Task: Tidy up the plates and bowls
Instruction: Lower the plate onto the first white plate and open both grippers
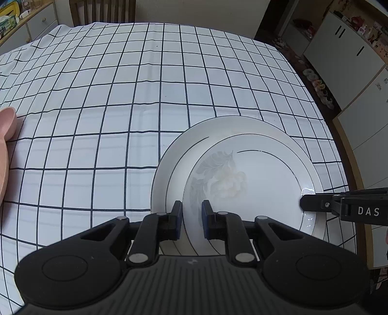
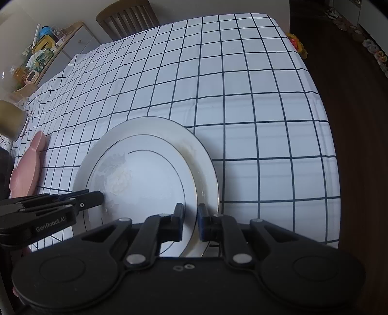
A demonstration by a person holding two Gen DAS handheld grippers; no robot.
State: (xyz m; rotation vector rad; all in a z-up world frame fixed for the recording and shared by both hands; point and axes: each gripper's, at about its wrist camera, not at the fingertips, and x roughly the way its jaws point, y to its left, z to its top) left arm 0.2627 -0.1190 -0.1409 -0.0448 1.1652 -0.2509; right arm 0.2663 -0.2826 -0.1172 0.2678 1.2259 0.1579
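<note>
A small white plate with a faint grey flower [image 1: 254, 184] [image 2: 145, 184] lies over a larger white plate [image 1: 174, 155] [image 2: 203, 164] on the checked tablecloth. My left gripper [image 1: 192, 213] is shut on the small plate's left rim, which runs between its blue pads. That gripper's tip [image 2: 100, 196] also shows in the right wrist view. My right gripper [image 2: 190, 218] is shut on the same plate's right rim, and its tip [image 1: 303, 202] shows in the left wrist view. I cannot tell whether the small plate touches the large one.
A pink dish [image 1: 7, 135] [image 2: 26, 169] lies at the table's left. The tablecloth [image 1: 121, 97] [image 2: 242, 84] stretches bare behind the plates. A wooden chair [image 1: 101, 12] [image 2: 126, 17] stands at the far edge. The table's right edge drops to dark floor [image 2: 351, 121] beside white cabinets [image 1: 339, 60].
</note>
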